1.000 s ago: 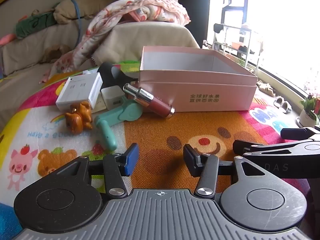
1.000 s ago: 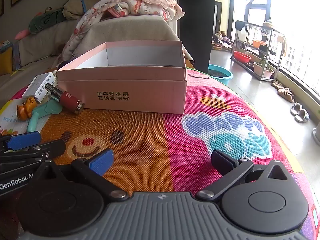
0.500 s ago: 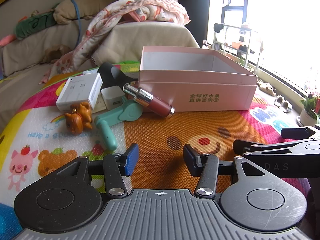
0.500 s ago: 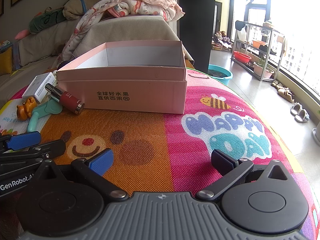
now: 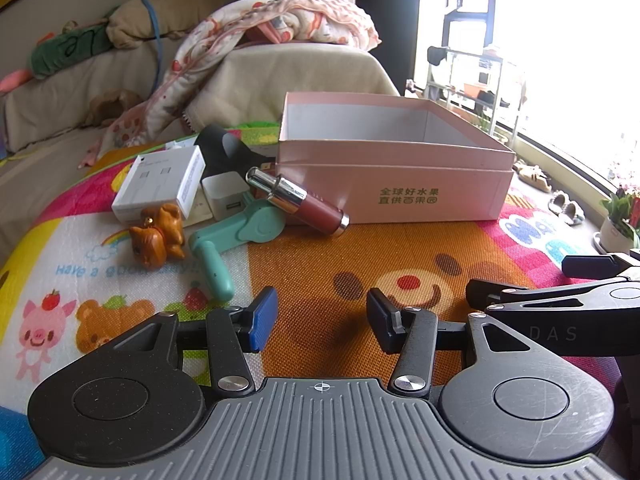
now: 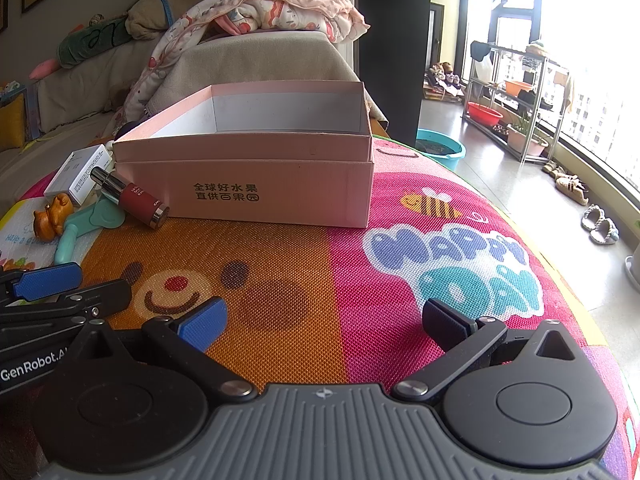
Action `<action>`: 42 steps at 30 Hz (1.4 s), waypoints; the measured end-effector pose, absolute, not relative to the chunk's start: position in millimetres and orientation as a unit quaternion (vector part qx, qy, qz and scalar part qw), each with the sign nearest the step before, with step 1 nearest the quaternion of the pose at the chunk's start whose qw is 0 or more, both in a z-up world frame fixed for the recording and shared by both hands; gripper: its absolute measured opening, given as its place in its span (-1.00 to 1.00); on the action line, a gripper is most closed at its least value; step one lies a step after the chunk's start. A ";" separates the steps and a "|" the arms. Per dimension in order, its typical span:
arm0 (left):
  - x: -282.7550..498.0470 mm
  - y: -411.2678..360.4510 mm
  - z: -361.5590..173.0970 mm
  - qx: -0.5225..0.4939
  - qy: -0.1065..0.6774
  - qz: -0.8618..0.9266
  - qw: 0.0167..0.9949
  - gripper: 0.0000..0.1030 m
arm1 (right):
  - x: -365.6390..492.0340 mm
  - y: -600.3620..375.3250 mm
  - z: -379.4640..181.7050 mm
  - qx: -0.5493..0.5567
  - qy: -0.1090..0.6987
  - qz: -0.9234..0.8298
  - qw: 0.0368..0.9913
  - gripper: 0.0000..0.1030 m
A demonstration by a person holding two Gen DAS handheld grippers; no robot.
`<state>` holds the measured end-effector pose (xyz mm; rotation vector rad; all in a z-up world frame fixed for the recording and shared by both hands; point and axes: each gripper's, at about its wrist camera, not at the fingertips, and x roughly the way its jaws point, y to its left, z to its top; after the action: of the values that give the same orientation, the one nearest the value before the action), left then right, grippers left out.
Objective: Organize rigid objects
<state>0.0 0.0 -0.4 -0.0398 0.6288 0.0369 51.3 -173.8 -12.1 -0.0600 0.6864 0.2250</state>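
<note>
Nothing picked yet. Pink box [image 5: 394, 196] empty; bottle [image 5: 298, 200], green tool [image 5: 240, 232] and bear figurine [image 5: 158, 236] just left of it. Left gripper [image 5: 322, 320] half-open, right gripper [image 6: 324, 320] wide, both empty. Next: reach the bottle.

We see the open box [image 5: 394, 184] on the play mat [image 5: 320, 264] at twelve o'clock from the left gripper [image 5: 322, 320]. At eleven o'clock the cosmetic bottle [image 5: 298, 200] lies tilted, its base just beside the box's front wall, resting across the handheld fan [image 5: 236, 236]. Farther out at ten o'clock — the bear figurine [image 5: 158, 236], with the flat carton [image 5: 160, 182] behind it and the charger cube [image 5: 223, 196] between carton and bottle. The right gripper [image 6: 324, 326] sits at three o'clock, the sofa [image 5: 280, 76] behind everything.
</note>
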 end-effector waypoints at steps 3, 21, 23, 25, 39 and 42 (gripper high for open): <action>-0.1 0.4 -0.4 -0.020 0.309 0.018 0.951 0.05 | 51.3 -173.9 -12.1 -0.029 0.336 0.110 0.935 1.00; -1.1 1.8 1.8 -0.014 0.309 0.020 0.951 0.05 | 50.7 -173.9 -12.0 -0.029 0.336 0.110 0.935 1.00; -1.4 0.9 1.7 -0.014 0.309 0.020 0.951 0.05 | 50.7 -173.7 -11.9 -0.029 0.336 0.110 0.935 1.00; -1.4 1.0 1.8 -0.013 0.309 0.020 0.951 0.05 | 50.7 -173.8 -11.9 -0.029 0.336 0.110 0.935 1.00; -0.4 -4.3 1.6 -0.012 0.310 0.021 0.951 0.04 | 50.7 -172.9 -11.2 -0.031 0.336 0.109 0.935 1.00; -2.7 2.6 3.3 -0.033 0.308 0.002 0.951 0.03 | 50.9 -174.2 -11.0 -0.027 0.337 0.111 0.935 1.00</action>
<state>-2.7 2.6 3.3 -0.0662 0.6254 0.0047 50.9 -174.2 -11.0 -0.0561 0.6890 0.2265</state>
